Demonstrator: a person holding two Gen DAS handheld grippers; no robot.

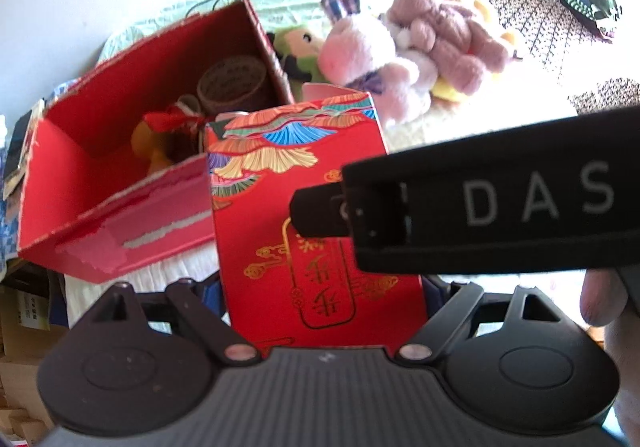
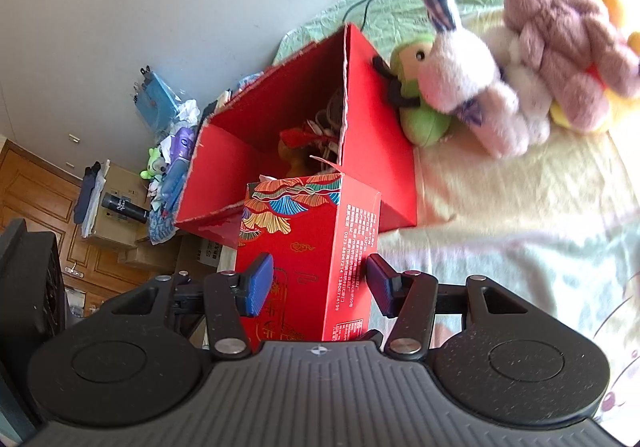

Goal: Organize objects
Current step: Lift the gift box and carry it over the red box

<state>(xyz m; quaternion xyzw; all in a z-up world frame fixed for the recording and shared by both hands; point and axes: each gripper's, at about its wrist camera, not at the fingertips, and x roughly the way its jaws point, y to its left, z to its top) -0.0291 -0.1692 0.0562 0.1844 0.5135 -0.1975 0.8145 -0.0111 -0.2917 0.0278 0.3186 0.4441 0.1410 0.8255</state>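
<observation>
Midway through tidying, by the look of the scene. Decorated carton (image 1: 304, 207) upright between the fingers of the left gripper (image 1: 322, 287); pads mostly hidden behind it, so grip impossible to tell. Right gripper (image 2: 320, 283) closed on the same carton, blue pads (image 2: 260, 283) pressed against its faces. Just ahead of both sets of fingertips, touching or nearly touching the carton: open red box (image 1: 120, 167), already holding a round tin (image 1: 232, 83) and a yellow toy with red ribbon (image 1: 160, 139). Carton not yet inside. Farther ahead and to the right of the grippers, lying loose on the bed (image 2: 520, 207): green plush (image 1: 300, 47), pink rabbit (image 1: 360, 59), mauve bear (image 1: 444, 31). Probably these left to gather after the carton.
</observation>
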